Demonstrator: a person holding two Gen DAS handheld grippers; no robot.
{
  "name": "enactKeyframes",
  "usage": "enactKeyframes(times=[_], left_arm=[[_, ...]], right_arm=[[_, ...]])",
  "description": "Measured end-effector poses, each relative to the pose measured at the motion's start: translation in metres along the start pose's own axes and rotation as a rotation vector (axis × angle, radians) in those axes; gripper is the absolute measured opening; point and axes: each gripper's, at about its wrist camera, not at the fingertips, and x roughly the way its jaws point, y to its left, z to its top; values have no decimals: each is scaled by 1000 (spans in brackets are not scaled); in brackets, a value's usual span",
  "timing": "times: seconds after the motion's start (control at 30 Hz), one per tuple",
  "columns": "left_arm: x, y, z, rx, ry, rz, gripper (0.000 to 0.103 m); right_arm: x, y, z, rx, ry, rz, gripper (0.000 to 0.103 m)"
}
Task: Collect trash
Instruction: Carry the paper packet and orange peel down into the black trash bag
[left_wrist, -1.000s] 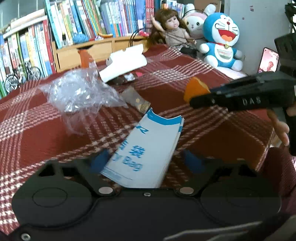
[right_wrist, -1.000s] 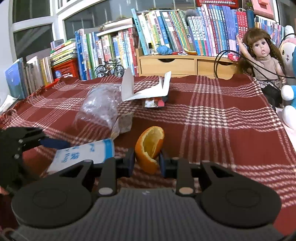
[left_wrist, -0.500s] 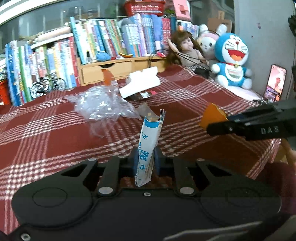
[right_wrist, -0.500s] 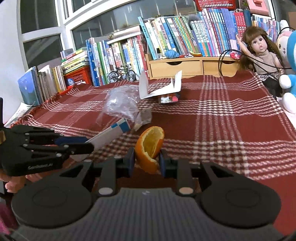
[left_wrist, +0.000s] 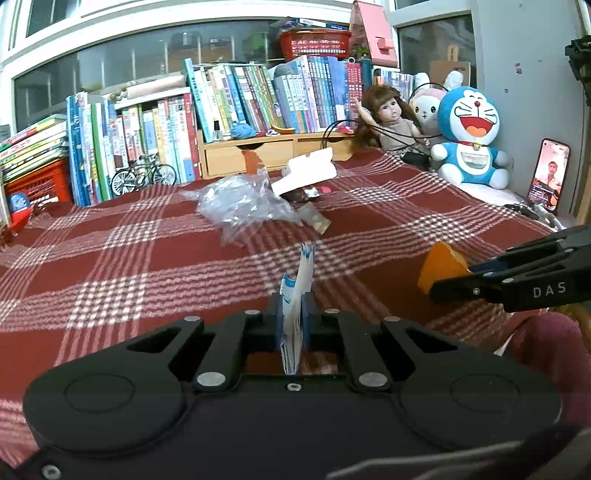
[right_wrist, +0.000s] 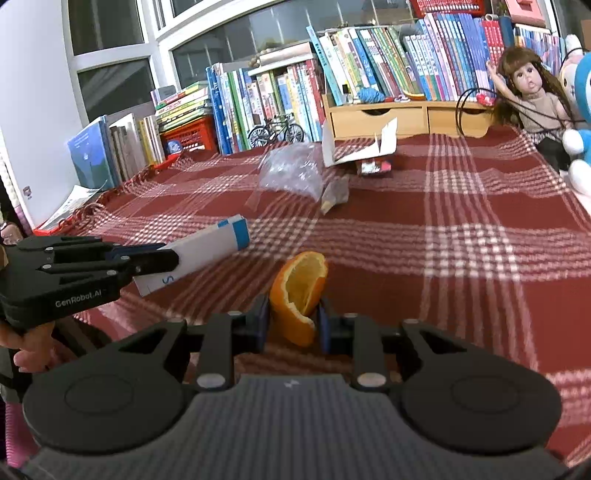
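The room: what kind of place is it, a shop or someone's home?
Probably a home, maybe a child's room or study: packed books, a doll and plush toys behind a plaid cloth.

On the cloth (left_wrist: 110, 258) a plastic bag (left_wrist: 240, 206) lies mid-table, a wrapper (left_wrist: 314, 219) just right of it, a cardboard piece (left_wrist: 306, 173) behind. Books (left_wrist: 147, 140) and drawers (left_wrist: 277, 151) line the back; a doll (left_wrist: 391, 122) and plush toys (left_wrist: 469, 147) sit at the far right, a phone (left_wrist: 550, 173) beside them.
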Motion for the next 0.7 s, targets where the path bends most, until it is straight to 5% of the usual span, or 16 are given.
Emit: enactKeyframes(times=[0.37,0.43,0.7], left_arm=[[-52,-10,-44,-61,90,-37,9],[-54,-13,-55,-65,133,-47,2],[-31,-23,-105,-82,291,-47,1]], right_arm=[[-10,27,-45,-9,125,81,32],[-5,30,-56,-10,164,82,32],[28,29,-101,-5,315,51,32]])
